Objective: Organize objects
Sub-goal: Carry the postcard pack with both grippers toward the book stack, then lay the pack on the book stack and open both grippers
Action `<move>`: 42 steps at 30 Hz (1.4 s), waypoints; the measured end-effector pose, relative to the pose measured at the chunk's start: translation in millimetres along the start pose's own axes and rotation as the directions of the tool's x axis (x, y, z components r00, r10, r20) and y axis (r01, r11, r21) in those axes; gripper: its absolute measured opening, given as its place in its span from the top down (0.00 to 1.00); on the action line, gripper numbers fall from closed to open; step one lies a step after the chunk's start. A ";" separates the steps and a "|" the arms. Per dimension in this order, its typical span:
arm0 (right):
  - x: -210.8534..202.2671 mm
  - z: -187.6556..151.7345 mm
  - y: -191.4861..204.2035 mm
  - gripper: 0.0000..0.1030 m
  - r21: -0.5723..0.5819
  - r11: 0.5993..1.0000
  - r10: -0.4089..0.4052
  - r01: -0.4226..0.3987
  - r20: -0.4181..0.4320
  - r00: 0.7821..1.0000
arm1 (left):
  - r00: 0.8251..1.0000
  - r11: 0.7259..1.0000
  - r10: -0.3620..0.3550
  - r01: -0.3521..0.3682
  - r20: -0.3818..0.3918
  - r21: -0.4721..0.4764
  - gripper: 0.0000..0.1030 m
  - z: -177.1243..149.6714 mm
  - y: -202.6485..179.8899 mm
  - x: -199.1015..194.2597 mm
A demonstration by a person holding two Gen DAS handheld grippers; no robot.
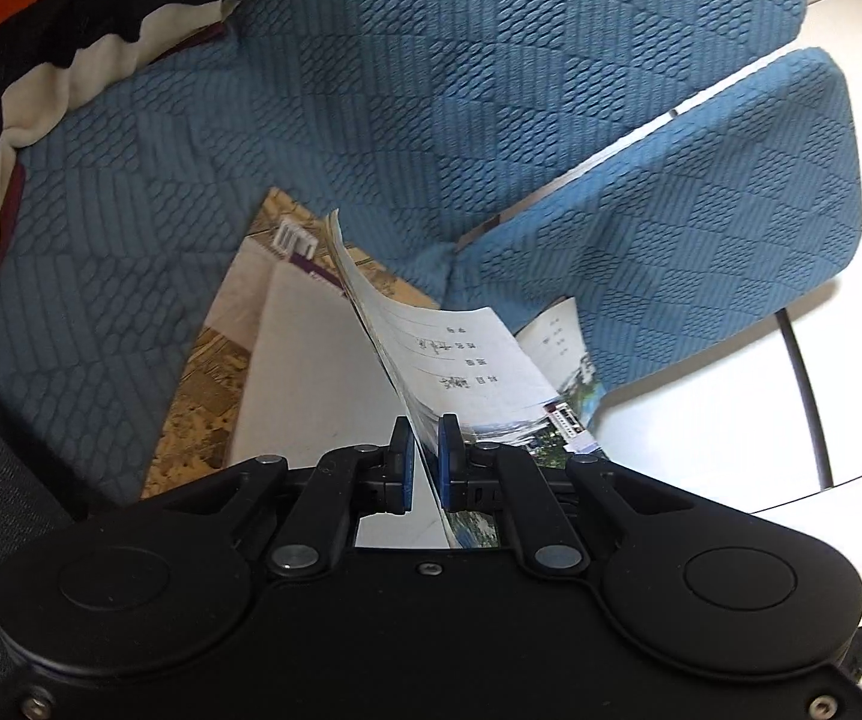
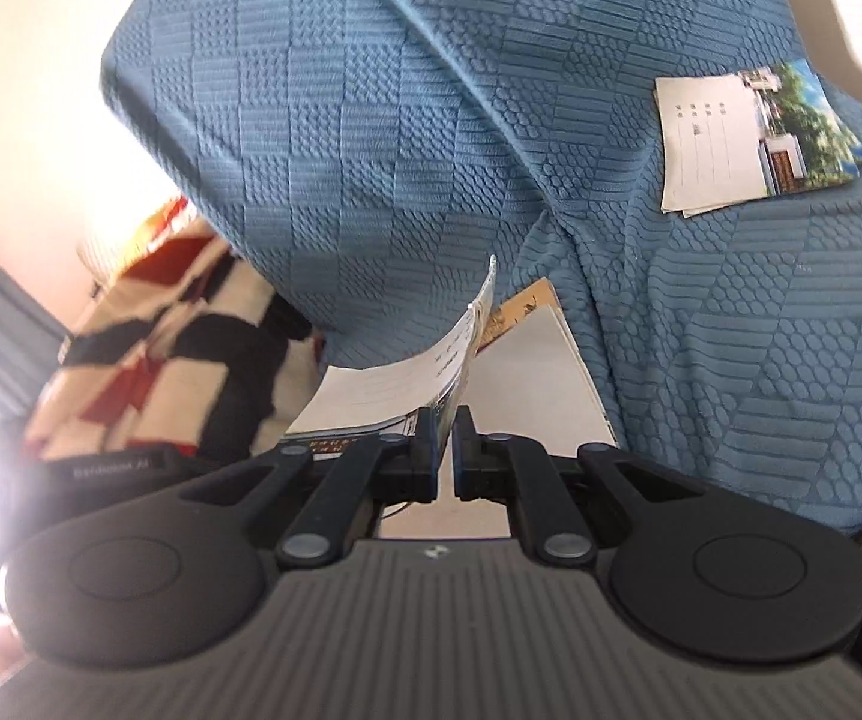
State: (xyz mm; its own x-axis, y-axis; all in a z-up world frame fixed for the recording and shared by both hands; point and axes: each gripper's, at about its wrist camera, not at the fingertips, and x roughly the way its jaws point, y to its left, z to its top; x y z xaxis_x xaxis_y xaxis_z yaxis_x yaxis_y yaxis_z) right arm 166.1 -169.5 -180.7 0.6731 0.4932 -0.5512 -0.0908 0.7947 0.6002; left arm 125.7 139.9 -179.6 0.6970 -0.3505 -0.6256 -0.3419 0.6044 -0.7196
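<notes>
Thin paper booklet w/ lined cover [image 1: 461, 360], pinched by left gripper [image 1: 426, 450] & right gripper [image 2: 444, 438] alike, hanging over tan-edged book [image 1: 311, 372] on blue quilted sofa [image 1: 371, 90]; mid-carry, prob. needs lowering flat onto book, then letting go.

You have a thin booklet [image 1: 467, 372] with a lined, handwritten cover raised on edge and bowing over a larger book [image 1: 311, 384] that lies flat on the blue sofa cover, while a second photo-edged booklet [image 2: 755, 138] lies flat farther along that cover.
</notes>
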 end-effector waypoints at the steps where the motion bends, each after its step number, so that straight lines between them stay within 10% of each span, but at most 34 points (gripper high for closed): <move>1: 1.0 -2.3 1.6 0.93 -0.019 1.000 -0.009 0.009 -0.001 1.000 | 1.000 1.000 0.009 -0.009 -0.004 0.001 0.93 -0.8 1.7 2.2; 20: 27.2 -41.7 0.1 0.91 -0.120 0.983 -0.154 0.139 -0.134 0.979 | 0.987 0.988 0.154 -0.154 -0.051 -0.001 0.94 -15.1 26.4 16.4; 32: 21.1 -44.8 -9.9 0.71 -0.067 0.979 -0.203 0.193 -0.211 0.956 | 0.973 0.972 0.230 -0.228 -0.026 0.051 0.66 -17.2 19.8 11.4; 42: -17.8 -18.4 0.0 0.71 -0.122 0.973 -0.206 0.193 -0.101 0.973 | 0.957 0.944 0.285 -0.290 0.053 0.159 0.61 -13.7 -11.5 -11.9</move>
State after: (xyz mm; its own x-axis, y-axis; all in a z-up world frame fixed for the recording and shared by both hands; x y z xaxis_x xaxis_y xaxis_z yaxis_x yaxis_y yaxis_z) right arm 140.6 -171.9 -181.5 0.5998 0.3520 -0.7186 -0.0481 0.9123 0.4067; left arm 112.7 127.4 -168.0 0.6031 -0.1249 -0.7878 -0.4247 0.7857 -0.4497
